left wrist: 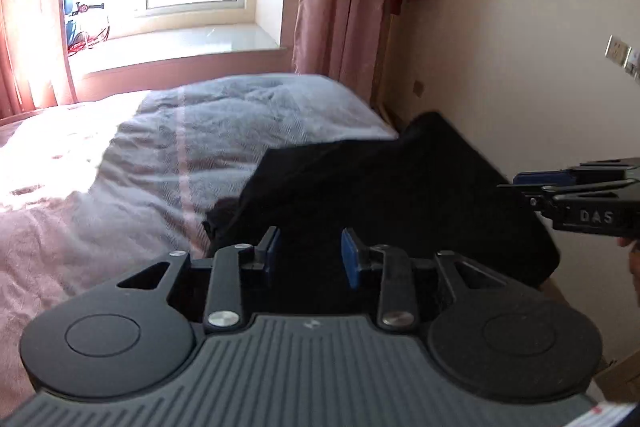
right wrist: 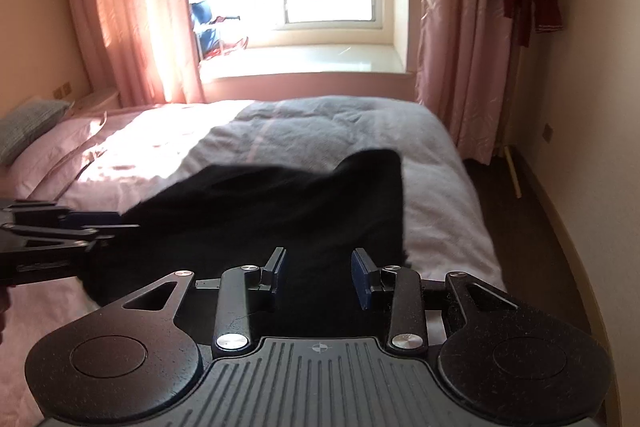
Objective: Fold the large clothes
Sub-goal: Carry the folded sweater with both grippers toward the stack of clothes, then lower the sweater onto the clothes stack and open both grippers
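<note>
Currently both tongs stand spread, jaws apart: left gripper (left wrist: 310, 253), right gripper (right wrist: 319, 273). Black garment (right wrist: 280, 199) lies bunched on the bed (right wrist: 440, 207), directly ahead between them, long axis running gripper to gripper; neither looks nearer.

The right gripper (right wrist: 318, 277) has its blue-padded fingers (right wrist: 362, 281) spread apart, black garment (right wrist: 280, 203) filling the gap between them. The left gripper (right wrist: 100, 223) meets the cloth's left edge. Below lies a bed (right wrist: 440, 195) with grey blanket (right wrist: 340, 123).
</note>
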